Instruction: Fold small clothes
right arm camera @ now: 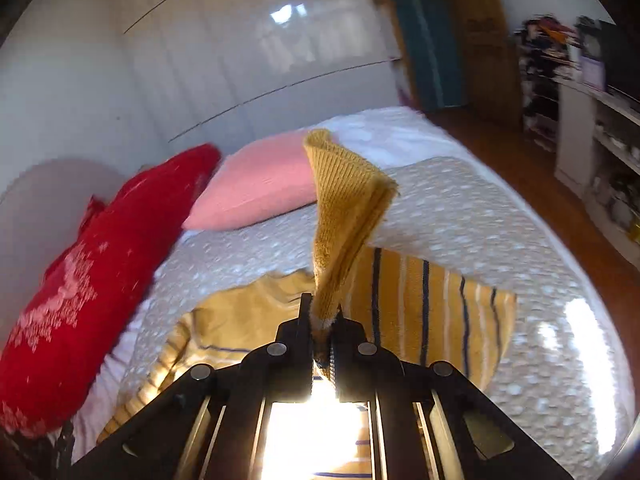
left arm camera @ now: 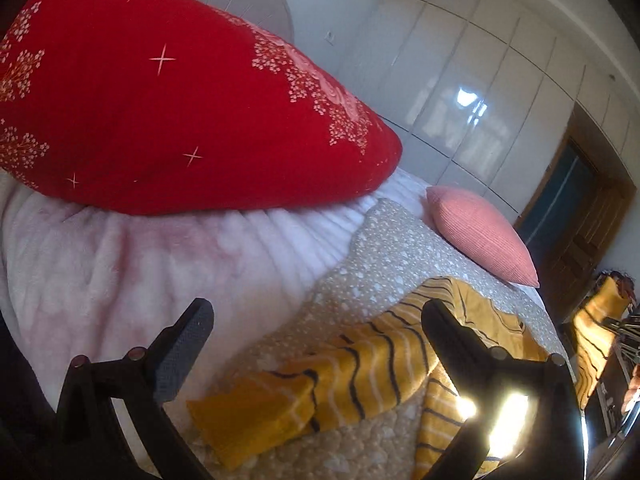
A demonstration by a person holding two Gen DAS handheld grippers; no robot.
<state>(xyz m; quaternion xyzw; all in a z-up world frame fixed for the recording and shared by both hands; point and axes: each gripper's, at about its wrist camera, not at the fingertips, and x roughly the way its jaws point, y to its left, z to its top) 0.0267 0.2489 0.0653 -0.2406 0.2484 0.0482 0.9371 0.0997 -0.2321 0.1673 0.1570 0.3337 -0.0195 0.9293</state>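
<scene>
A small yellow sweater with dark and white stripes (left arm camera: 360,376) lies rumpled on the dotted beige quilt (left arm camera: 392,248). My left gripper (left arm camera: 316,316) hovers over it, open, with nothing between its fingers. In the right wrist view my right gripper (right arm camera: 320,312) is shut on the sweater's ribbed yellow cuff (right arm camera: 348,200), which stands up from the jaws above the bed. The striped body of the sweater (right arm camera: 432,304) lies below it on the quilt (right arm camera: 480,208). At the right edge of the left wrist view, part of the lifted sweater (left arm camera: 596,320) shows.
A big red cushion with white flower print (left arm camera: 180,100) lies on a pale pink blanket (left arm camera: 140,272) at the left. A pink pillow (left arm camera: 480,232) rests at the quilt's far edge. White wardrobe doors (left arm camera: 460,92), a wooden door (left arm camera: 580,220) and shelves (right arm camera: 592,120) stand beyond the bed.
</scene>
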